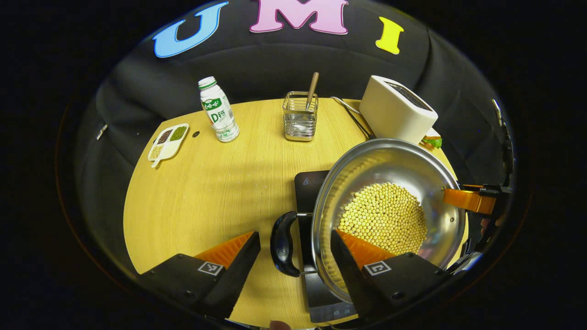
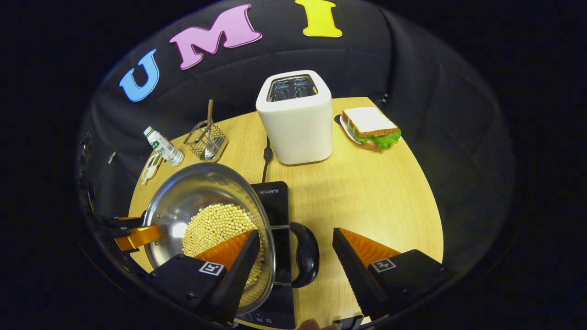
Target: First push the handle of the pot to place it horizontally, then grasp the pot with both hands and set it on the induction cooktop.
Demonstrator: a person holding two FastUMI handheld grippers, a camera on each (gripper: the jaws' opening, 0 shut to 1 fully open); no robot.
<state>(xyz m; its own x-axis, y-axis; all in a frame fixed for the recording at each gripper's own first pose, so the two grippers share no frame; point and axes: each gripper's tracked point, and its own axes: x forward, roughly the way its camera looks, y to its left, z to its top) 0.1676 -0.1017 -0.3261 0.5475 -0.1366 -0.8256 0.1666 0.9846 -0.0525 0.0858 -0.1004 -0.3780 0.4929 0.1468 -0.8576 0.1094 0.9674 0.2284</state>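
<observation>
A steel pot (image 1: 390, 160) with yellow soybeans (image 1: 385, 215) sits on the black induction cooktop (image 1: 307, 183). My left gripper (image 1: 294, 233) is open and straddles the pot's black side handle (image 1: 280, 243). One of its fingers is over the table and the other is over the rim, inside the pot. In the right gripper view my right gripper (image 2: 296, 234) is open the same way around the opposite black handle (image 2: 306, 254), neither finger pressing on it. The same pot (image 2: 202, 188) and cooktop (image 2: 275, 197) lie below it. Each gripper's orange finger shows across the pot in the other view.
On the round wooden table (image 1: 206, 192) stand a milk bottle (image 1: 218, 110), a wire holder with a wooden utensil (image 1: 300, 117), a small divided dish of beans (image 1: 168, 141), a white toaster (image 2: 296, 114) with its cord, and a sandwich on a plate (image 2: 371, 126).
</observation>
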